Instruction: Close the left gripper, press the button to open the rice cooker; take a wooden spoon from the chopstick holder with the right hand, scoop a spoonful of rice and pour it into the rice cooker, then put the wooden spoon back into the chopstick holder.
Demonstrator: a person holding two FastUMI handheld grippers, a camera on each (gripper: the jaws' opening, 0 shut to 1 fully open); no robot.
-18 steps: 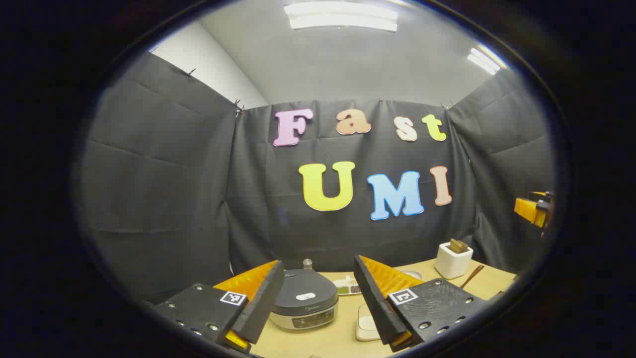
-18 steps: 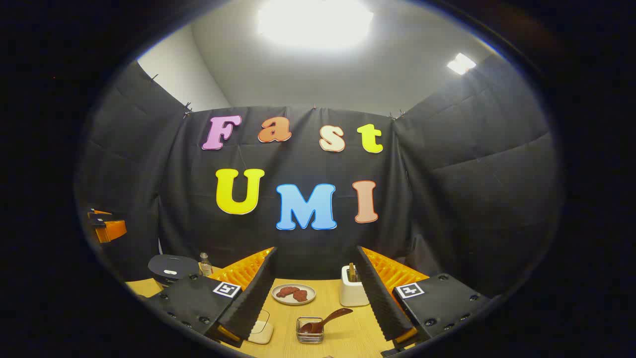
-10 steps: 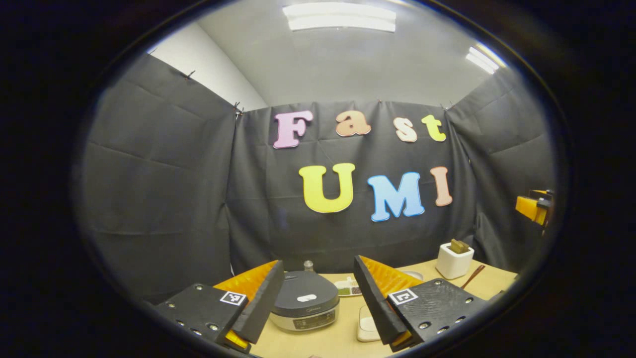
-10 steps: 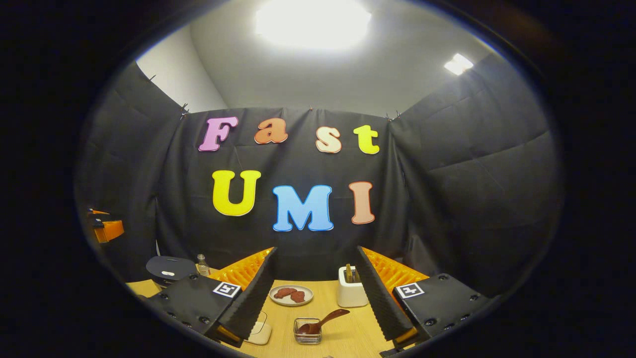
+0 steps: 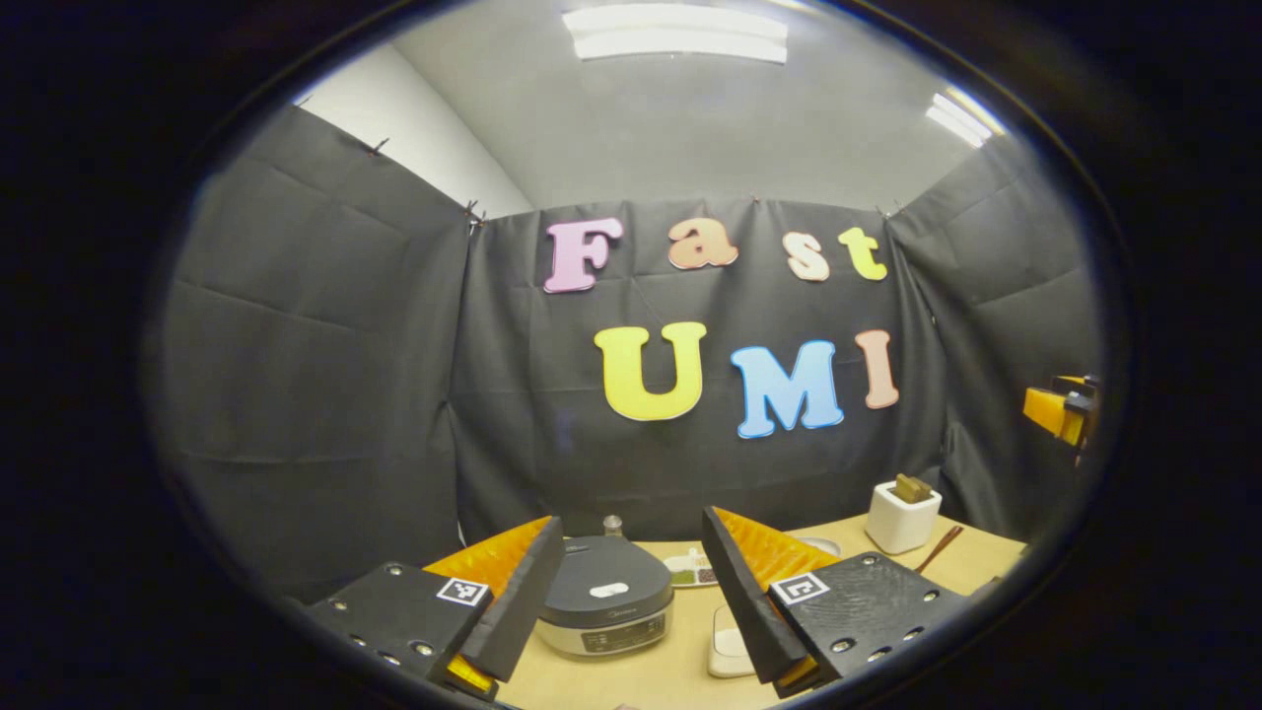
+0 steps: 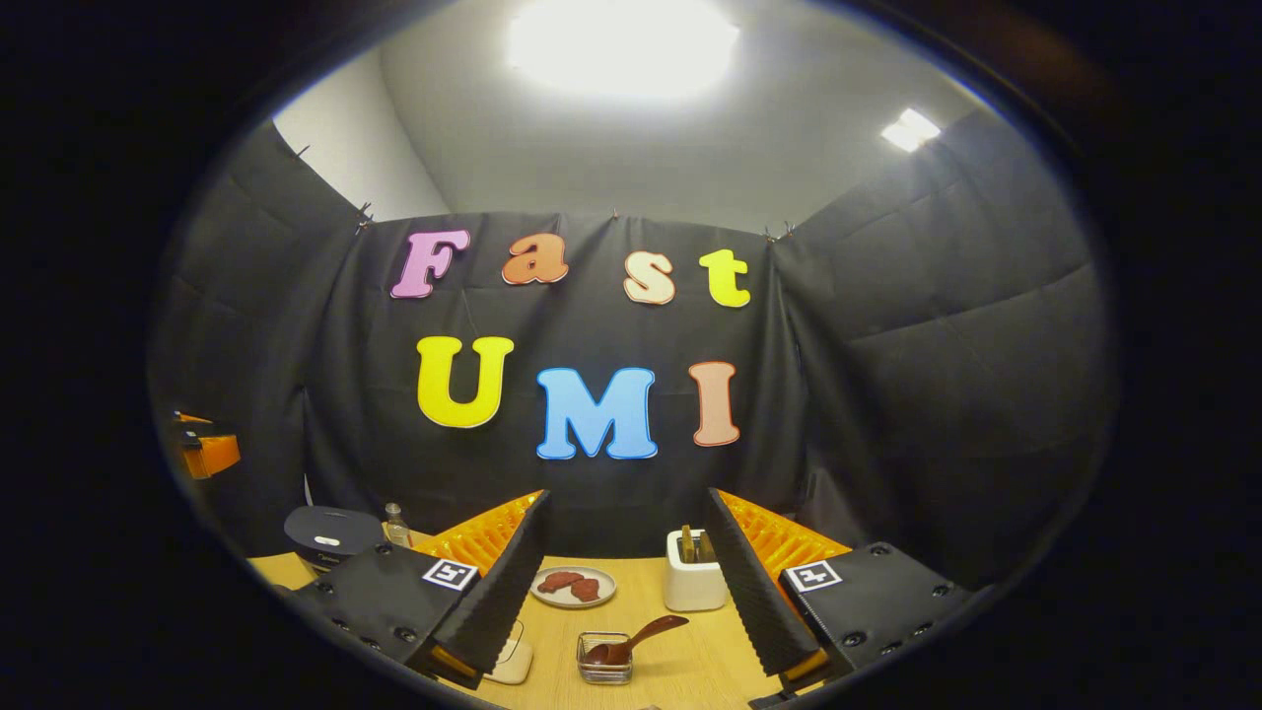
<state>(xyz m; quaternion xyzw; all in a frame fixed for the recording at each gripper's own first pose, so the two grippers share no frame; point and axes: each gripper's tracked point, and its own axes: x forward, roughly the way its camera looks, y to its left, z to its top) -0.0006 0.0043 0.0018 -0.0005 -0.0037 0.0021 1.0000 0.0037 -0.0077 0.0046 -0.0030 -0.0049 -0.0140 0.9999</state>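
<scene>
The rice cooker (image 5: 606, 606) stands with its dark lid down and a white button (image 5: 608, 590) on top. It sits straight ahead between the fingers of my left gripper (image 5: 631, 521), which is open and holds nothing. My right gripper (image 6: 627, 498) is also open and holds nothing. Ahead of it a wooden spoon (image 6: 636, 639) rests with its bowl in a small glass box (image 6: 603, 661). The white chopstick holder (image 6: 693, 582) stands behind, with wooden utensils sticking out. The holder (image 5: 902, 518) is also at the right in the left gripper view. The cooker (image 6: 325, 532) is far left in the right gripper view.
On the wooden table (image 6: 680, 671) are a plate (image 6: 574, 586) with reddish pieces, a small white dish (image 6: 513, 661) and a small bottle (image 6: 396, 525) by the cooker. A small tray (image 5: 690, 569) lies behind the cooker. Black cloth walls close in the table.
Both grippers stay open. The scene in the right gripper view has slid slightly left. The left gripper view has barely shifted.
</scene>
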